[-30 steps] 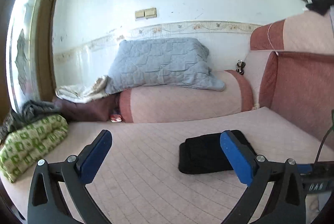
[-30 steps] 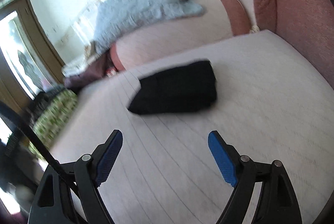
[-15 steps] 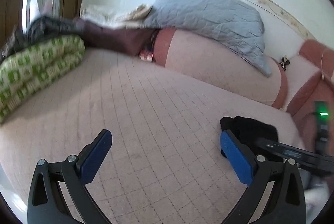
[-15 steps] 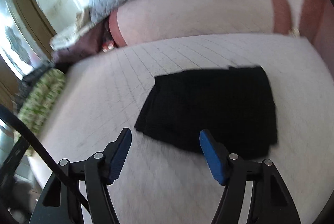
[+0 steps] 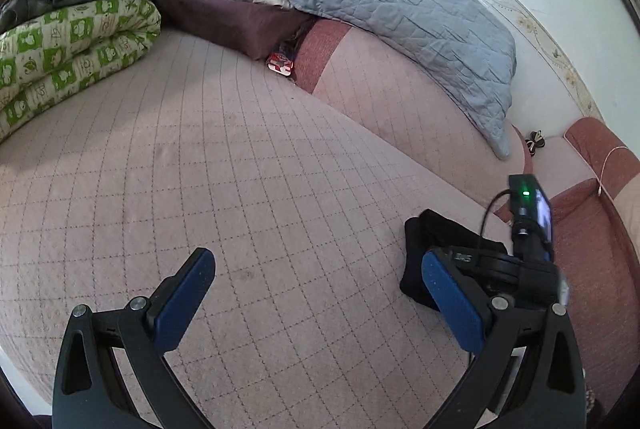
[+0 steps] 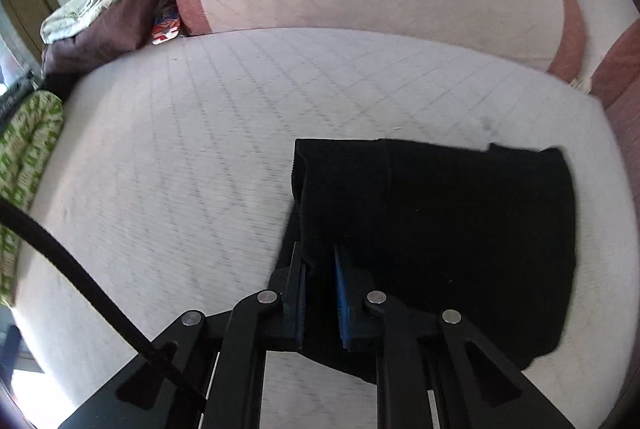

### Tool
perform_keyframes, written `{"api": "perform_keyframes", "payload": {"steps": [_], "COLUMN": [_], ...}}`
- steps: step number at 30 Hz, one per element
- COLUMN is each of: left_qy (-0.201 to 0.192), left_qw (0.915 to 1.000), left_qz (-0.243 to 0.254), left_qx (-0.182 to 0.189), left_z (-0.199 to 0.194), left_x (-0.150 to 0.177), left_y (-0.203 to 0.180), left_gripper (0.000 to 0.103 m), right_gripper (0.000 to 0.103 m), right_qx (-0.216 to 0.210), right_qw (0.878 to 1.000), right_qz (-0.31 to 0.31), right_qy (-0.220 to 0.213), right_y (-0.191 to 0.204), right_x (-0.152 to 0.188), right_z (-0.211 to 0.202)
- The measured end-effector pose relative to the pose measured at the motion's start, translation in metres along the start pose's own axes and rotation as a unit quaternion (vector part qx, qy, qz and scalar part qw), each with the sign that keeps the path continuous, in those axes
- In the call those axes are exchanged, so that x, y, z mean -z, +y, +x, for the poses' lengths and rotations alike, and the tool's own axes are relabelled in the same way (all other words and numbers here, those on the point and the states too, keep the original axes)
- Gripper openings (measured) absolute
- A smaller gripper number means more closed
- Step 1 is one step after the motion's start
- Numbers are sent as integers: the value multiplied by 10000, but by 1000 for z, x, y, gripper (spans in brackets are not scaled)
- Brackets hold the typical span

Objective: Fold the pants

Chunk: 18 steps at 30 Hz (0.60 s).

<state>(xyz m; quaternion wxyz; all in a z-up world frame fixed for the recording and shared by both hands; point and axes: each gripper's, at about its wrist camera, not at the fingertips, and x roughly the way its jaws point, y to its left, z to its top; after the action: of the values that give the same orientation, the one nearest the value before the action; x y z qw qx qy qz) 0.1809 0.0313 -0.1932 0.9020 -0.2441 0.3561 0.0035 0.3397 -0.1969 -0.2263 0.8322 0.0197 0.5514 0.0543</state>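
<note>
The black pants (image 6: 460,225) lie folded into a compact rectangle on the pink quilted bed (image 6: 200,149). My right gripper (image 6: 320,289) is shut on the near left edge of the pants, its blue pads pinching the fabric. In the left wrist view the pants (image 5: 420,241) show at the right, partly hidden behind my right gripper's body (image 5: 516,261). My left gripper (image 5: 316,293) is open and empty, low over the bare bed (image 5: 240,169) to the left of the pants.
A pink bolster (image 5: 400,101) with a grey quilted pillow (image 5: 412,1) on it runs along the back. A green patterned quilt (image 5: 60,57) and dark bedding (image 5: 216,13) lie at the left. A maroon cushion (image 5: 592,229) borders the right side.
My right gripper came down onto the pants and closed on their near left edge. My left gripper swung left and tilted down over the bare bed, staying open.
</note>
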Motion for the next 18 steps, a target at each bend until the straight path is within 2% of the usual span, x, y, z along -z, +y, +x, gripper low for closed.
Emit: {"api": "perform_keyframes", "payload": {"steps": [3,4,5,7,8,10,11,15,18], "left_qy": [43,60,74,100,104,114,125,113,153], "left_qw": [10000,10000,9999,9997,9996,9996,9996,9998,9997], "left_qz": [-17,-67,-110,-216,-239,-253,-251,-187,-183], "left_qx": [24,35,49,75,77,62,65,-17,8], "left_z": [1,1,2,3,3,4,5,6,8], "left_x": [-1,-1,-2,-3,-3,-3,-3,-2,-1], "left_y": [2,3,5,8,9,10,10,9,8], "left_gripper": [103,103,103,103,103,103,103,103,103], "right_gripper": [15,23,46,77,78,77,77,78,78], "right_qx": [88,72,-74,-563,-994,-1593,-1718,-1901,-1889], "right_qw": [9999,10000,9999,9979,9944,9864,9842,9793,9759], "right_qz": [21,20,-93,-305,-364,-367,-335,334,979], "right_qy": [65,52,5,7,-22,-180,-268,-615,-476], "right_y": [6,9,14,24,28,33,32,8,-16], "right_x": [2,5,6,7,7,5,3,-12,-13], "right_z": [16,16,14,6,-4,-23,-29,-32,-6]}}
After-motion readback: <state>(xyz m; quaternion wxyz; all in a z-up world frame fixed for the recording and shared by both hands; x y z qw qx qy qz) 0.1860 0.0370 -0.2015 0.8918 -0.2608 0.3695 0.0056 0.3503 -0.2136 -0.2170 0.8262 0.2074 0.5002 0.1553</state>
